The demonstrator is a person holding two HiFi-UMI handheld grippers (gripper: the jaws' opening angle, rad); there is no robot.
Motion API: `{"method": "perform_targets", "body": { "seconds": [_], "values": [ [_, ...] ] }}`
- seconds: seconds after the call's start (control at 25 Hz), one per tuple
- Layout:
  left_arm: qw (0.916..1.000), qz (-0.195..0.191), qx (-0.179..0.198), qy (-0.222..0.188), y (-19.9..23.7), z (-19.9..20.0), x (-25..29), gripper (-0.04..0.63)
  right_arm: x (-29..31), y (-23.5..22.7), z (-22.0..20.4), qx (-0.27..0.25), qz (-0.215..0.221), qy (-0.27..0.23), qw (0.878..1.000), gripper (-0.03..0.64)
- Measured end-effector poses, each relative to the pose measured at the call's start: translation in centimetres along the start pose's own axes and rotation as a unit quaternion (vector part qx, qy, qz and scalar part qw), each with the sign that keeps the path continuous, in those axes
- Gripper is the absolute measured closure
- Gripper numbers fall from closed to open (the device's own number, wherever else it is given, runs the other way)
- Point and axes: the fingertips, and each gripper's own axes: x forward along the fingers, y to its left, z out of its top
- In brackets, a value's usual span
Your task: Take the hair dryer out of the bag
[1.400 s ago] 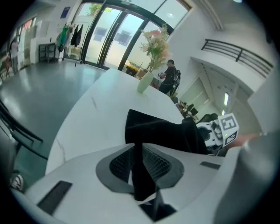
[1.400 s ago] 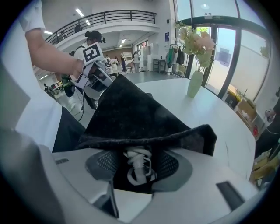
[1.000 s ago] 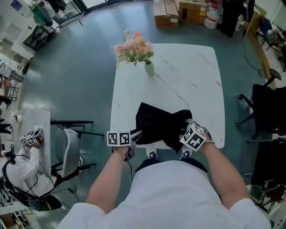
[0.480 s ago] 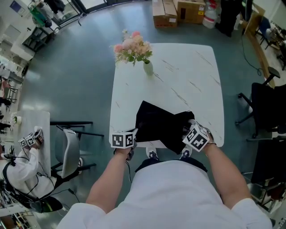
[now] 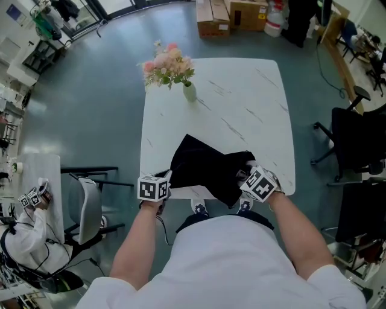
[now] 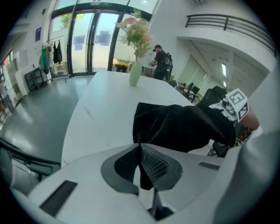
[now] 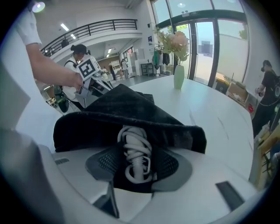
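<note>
A black cloth bag (image 5: 205, 166) lies crumpled on the near edge of the white marble table (image 5: 241, 102). My left gripper (image 5: 167, 178) is shut, its pads pinching the bag's near left edge (image 6: 141, 142). My right gripper (image 5: 244, 177) is at the bag's right end, where the mouth gapes. Its jaws stand wide, shut on a white coiled cord bundle (image 7: 136, 159) that sticks out of the bag (image 7: 127, 113). The hair dryer's body is hidden inside the cloth. Each gripper's marker cube shows in the other gripper view.
A green vase (image 5: 189, 92) of pink flowers (image 5: 164, 63) stands at the table's far left. Black office chairs (image 5: 356, 139) are to the right, a grey chair (image 5: 84, 205) to the left. Cardboard boxes (image 5: 229, 15) sit beyond the table. A person (image 5: 24, 229) sits at a side desk.
My left gripper has rolled, moved in to the bag's left edge and closed on it. The right gripper has stayed at the bag's mouth.
</note>
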Motion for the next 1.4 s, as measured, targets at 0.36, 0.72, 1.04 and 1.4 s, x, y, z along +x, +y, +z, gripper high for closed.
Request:
{"method": "perform_targets", "body": {
  "seconds": [0.36,0.72,1.04,1.4],
  "values": [
    [0.9996,-0.016,0.025,0.001,-0.6,-1.1,-0.5,0.374,-0.1,-0.5,-0.3,0.101,0.045,0.005,0.994,0.371],
    [0.9908,-0.108,0.029,0.076,-3.8,-4.1,-0.4,0.316,0.0,0.2,0.7,0.016,0.044,0.05,0.998,0.36],
    [0.9653,-0.232,-0.117,0.031,-6.2,-3.0,-1.1,0.318,1.2,1.1,-0.4,-0.056,0.023,0.049,0.997,0.339],
    [0.9845,-0.14,-0.106,0.005,-3.9,-2.3,-0.3,0.565,1.7,1.8,0.1,-0.116,0.005,0.088,0.989,0.374]
  ]
}}
